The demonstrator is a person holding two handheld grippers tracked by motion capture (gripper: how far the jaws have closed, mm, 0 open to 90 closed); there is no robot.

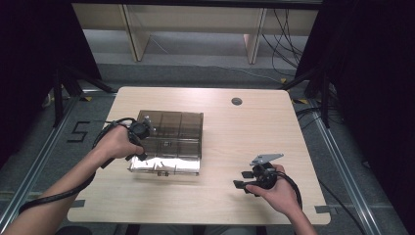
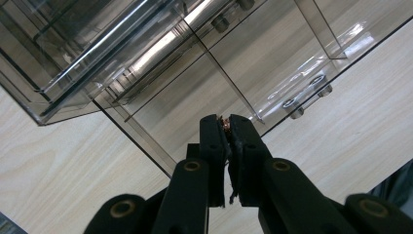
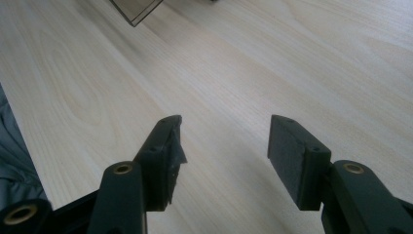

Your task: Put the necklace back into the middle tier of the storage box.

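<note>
— So, what is happening on the table [image 1: 220, 127] at this moment?

— Both hands are holding grippers. The left gripper [image 1: 142, 131] is hovering at the near left corner of a smoky clear plastic box [image 1: 169, 142], which is sitting on the left half of the table, nearer the person than the far edge.

— Is that gripper holding anything?

— Its jaws are pressing almost together, and in the left gripper view [image 2: 227, 127] a tiny coppery thing [image 2: 225, 124] is sitting pinched between the tips. It is too small to tell what it is. The tips are pointing down over one of the box's compartments, just beside a thin divider wall.

— What does the box look like up close?

— It is open, with its lid lying flat toward the near side and catching a bright glare. Dividers are splitting the inside into several compartments, and a few small round studs [image 2: 297, 105] are showing along one edge.

— And the other hand?

— The right gripper [image 1: 247, 179] is resting near the right front of the table, well apart from the box, pointing left. In the right gripper view [image 3: 224, 141] its jaws are standing wide apart with bare wood between them. A corner of the box [image 3: 139, 10] is peeking in at the far top edge.
</note>
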